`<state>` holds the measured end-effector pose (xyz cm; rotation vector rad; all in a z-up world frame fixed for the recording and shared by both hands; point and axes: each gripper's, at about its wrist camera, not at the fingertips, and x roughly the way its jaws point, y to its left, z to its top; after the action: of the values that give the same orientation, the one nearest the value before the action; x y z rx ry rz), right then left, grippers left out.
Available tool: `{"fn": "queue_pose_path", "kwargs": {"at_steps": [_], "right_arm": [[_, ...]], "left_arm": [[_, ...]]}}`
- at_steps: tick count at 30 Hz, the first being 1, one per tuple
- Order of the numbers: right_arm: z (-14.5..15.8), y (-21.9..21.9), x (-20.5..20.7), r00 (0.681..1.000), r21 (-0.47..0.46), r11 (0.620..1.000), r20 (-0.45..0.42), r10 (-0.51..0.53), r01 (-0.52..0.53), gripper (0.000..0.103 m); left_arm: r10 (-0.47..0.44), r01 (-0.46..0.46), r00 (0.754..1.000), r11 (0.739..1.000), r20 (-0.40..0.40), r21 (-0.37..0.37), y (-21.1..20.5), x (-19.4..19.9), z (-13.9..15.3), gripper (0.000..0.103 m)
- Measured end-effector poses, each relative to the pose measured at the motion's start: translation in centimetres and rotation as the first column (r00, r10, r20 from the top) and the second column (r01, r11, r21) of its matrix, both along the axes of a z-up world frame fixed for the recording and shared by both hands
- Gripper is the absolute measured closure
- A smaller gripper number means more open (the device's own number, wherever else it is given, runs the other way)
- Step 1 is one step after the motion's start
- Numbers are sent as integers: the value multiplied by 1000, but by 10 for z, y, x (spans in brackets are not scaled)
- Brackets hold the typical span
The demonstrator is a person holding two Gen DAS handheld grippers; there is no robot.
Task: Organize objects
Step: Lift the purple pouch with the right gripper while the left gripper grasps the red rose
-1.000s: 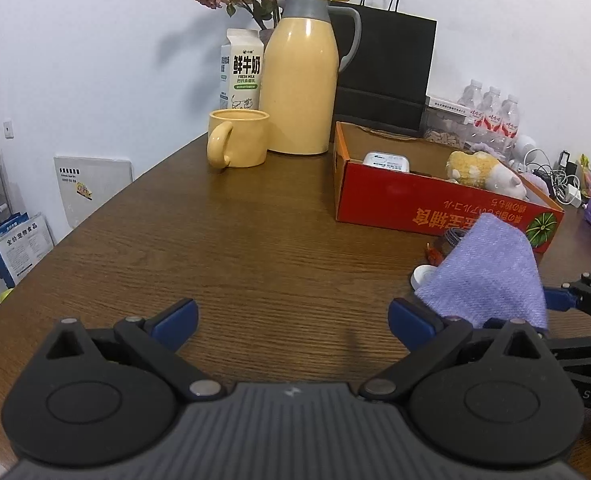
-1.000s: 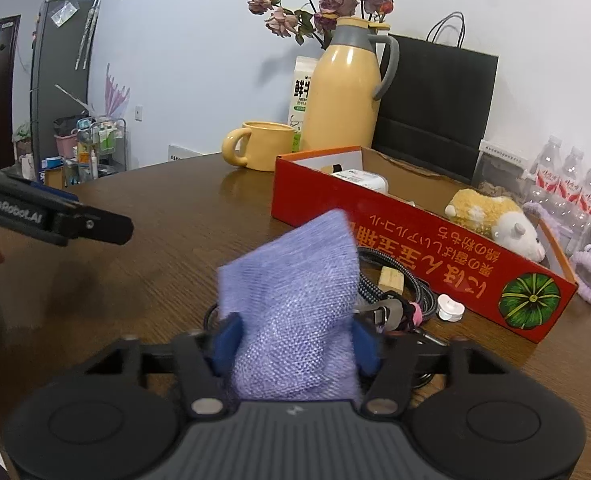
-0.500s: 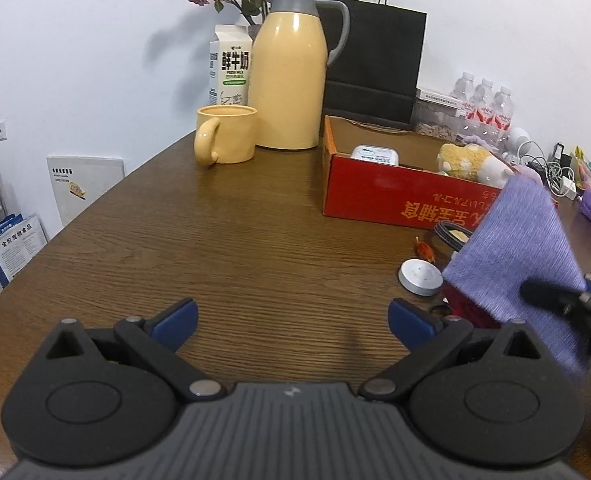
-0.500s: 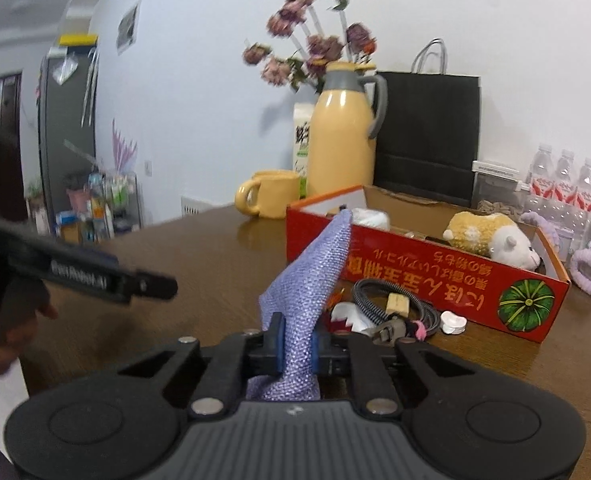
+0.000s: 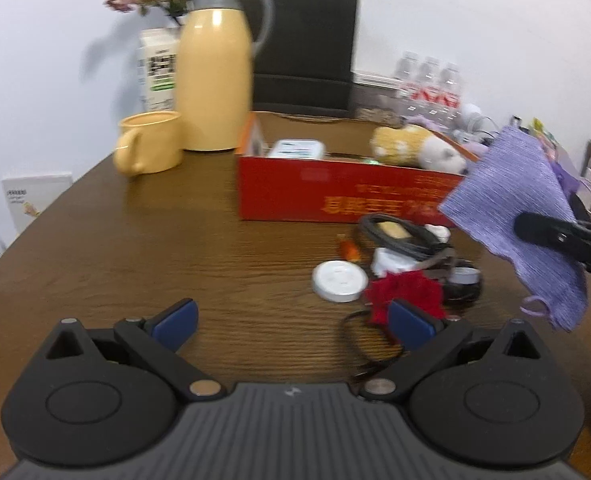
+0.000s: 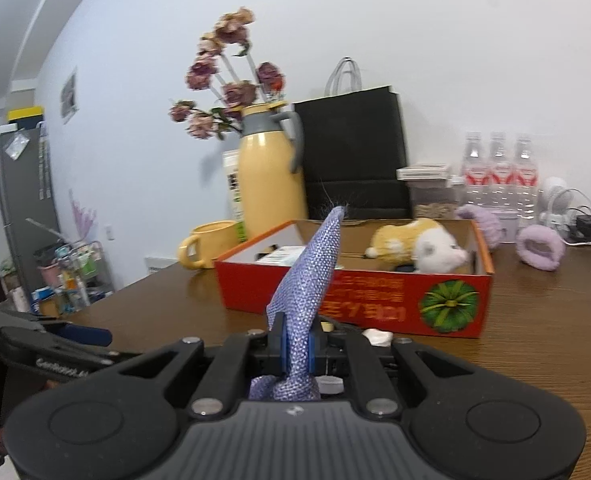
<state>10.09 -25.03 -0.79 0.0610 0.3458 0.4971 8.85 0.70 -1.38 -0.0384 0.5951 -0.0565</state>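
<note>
Right gripper [image 6: 295, 350] clamps the purple woven cloth [image 6: 311, 280] before the red cardboard box [image 6: 375, 304], its print blurred. Left gripper [image 5: 291, 320] gapes empty.

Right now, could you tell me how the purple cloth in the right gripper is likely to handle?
The purple cloth probably stays floppy: pinched in the right gripper, it creases into a peak. It looks light, thin and woven. A loose loop at its corner might snag the clutter below.

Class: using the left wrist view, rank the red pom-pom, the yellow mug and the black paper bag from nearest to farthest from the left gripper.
1. Red pom-pom: touching the right fingertip.
2. Yellow mug: mid-table, left.
3. Black paper bag: far back, against the wall.
</note>
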Motion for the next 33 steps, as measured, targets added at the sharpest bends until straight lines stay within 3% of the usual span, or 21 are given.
{"fn": "queue_pose_path", "kwargs": {"at_steps": [8,15,18,20,22,33], "right_arm": [[-8,-20,16,998,14,998,-26,-63,64,95],[-19,-22,23,996,23,997,-57,-70,72,95],[-22,-22,23,995,26,997,-62,-72,74,95],[-23,-22,23,996,26,997,-62,-72,73,95],[-24,-21,22,996,26,997,-61,-71,72,95],[-25,-21,16,996,28,997,-44,-74,75,95]], "left_arm": [[-88,89,996,996,-34,16,-39,23,-10,0],[-94,94,994,996,-54,2,-52,37,-16,0],[-108,108,992,994,-71,-3,-54,40,-20,19],[-126,124,988,992,-92,-25,-54,43,-24,50],[-129,126,988,991,-81,-37,-52,42,-24,57],[-105,104,994,994,-14,-36,-50,27,-17,63]]}}
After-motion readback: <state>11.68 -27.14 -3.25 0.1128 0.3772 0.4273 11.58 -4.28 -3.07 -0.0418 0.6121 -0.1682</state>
